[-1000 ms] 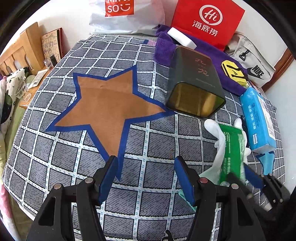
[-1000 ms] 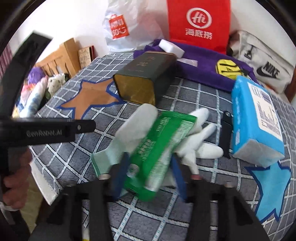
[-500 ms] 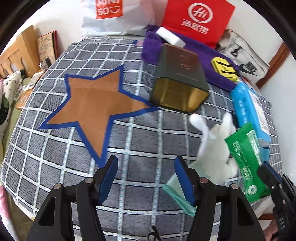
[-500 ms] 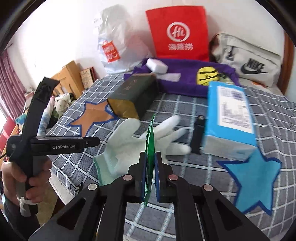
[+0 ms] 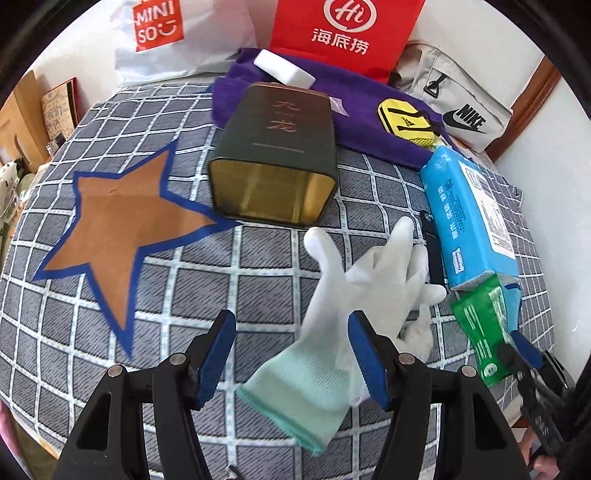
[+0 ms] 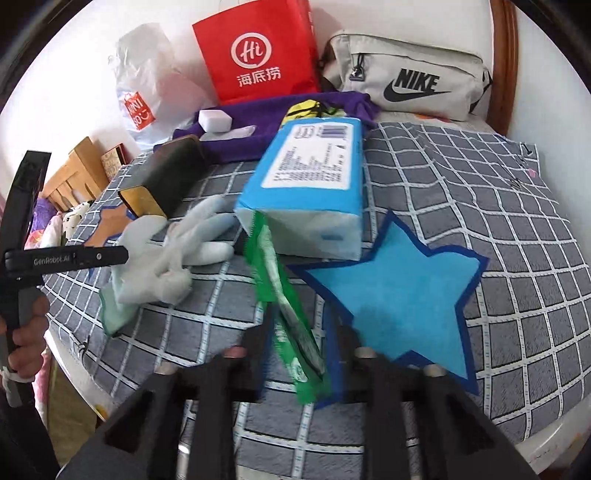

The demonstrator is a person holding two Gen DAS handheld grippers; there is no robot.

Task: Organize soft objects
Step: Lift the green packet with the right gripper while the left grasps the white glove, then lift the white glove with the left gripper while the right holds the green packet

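Over the checked grey cloth [image 5: 155,295] we hold both tongs angled steeply down. Our left tongs [image 5: 291,354] stand apart with blue pads, and the cuff end of the white glove [image 5: 354,291] lies on the cloth between them, untouched by either pad; its pale green cuff points toward us and its fingers toward the open dark green tin [image 5: 277,158], which lies on its side. Our right tongs [image 6: 299,343] are opening, and the green sachet [image 6: 284,306] stands on edge between their pads, tilted, with no pad clearly pressing on it; it hangs over the seam between the grid cloth and the blue star patch [image 6: 399,295]. Just beyond the sachet lies the blue tissue pack [image 6: 314,181], touching the star's upper point. A hand [image 6: 26,336] at the left edge of the right view grips the handle of the other tool. An orange star patch [image 5: 122,218] sits left of the tin. Along the wall behind we see a purple towel [image 5: 362,107] carrying a white block [image 5: 284,72], a red paper bag [image 5: 343,33], a white Miniso plastic bag [image 5: 166,37] and a grey Nike pouch [image 6: 410,81].
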